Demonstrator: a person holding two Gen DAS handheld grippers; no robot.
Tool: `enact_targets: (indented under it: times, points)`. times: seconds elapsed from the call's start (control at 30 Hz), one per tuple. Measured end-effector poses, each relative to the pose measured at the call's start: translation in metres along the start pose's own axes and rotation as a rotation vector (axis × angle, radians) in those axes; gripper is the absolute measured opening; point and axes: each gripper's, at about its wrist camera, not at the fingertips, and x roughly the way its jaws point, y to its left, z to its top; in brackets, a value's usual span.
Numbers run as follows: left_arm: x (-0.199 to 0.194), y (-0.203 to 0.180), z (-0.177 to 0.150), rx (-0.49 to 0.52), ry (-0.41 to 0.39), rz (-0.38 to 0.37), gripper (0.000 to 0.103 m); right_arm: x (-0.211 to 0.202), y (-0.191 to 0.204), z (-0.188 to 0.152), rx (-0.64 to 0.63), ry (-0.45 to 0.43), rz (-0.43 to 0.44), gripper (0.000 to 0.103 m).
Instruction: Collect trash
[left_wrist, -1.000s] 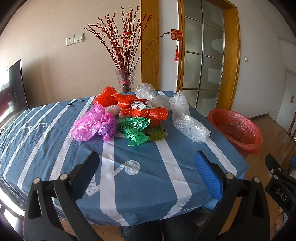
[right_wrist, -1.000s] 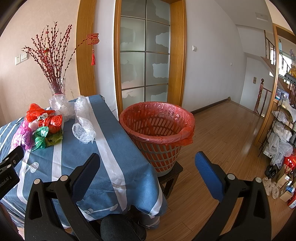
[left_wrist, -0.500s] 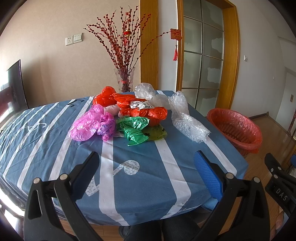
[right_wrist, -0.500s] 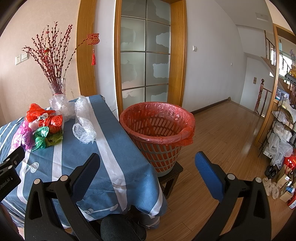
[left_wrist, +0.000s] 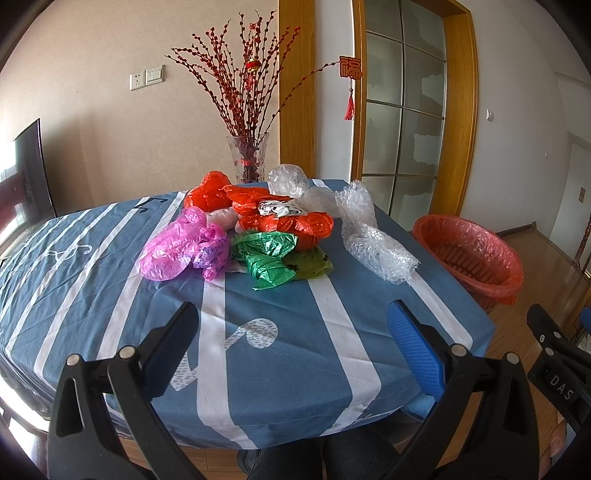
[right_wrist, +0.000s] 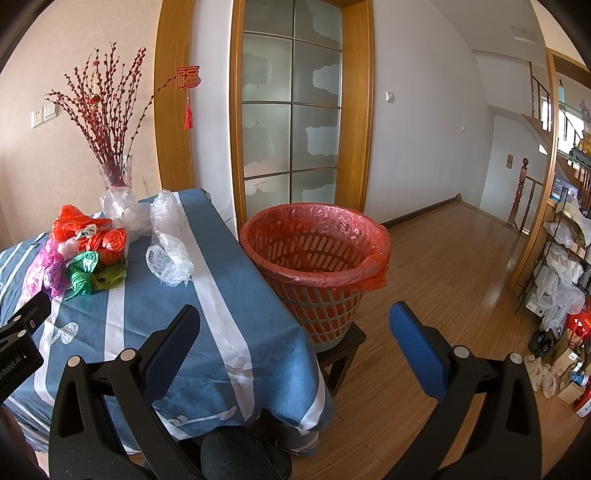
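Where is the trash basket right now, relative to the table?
The trash basket stands on a low dark stool against the table's right edge, centre of the right wrist view, below the glass door.

Crumpled plastic bags (left_wrist: 255, 236) heaped beside red-lined basket (left_wrist: 469, 251).
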Motion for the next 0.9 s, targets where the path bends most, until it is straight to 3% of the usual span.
enact_targets:
  times: [0.57, 0.9]
  points:
    - [0.011, -0.006, -0.014, -0.007, 0.019, 0.009, 0.099, 0.007, 0.001, -0.001, 0.007, 0.022, 0.001, 0.101]
    - [0.037, 0.031, -0.012, -0.062, 0.089, 0.043, 0.099, 0.028, 0.021, 0.006, -0.011, 0.058, 0.077, 0.101]
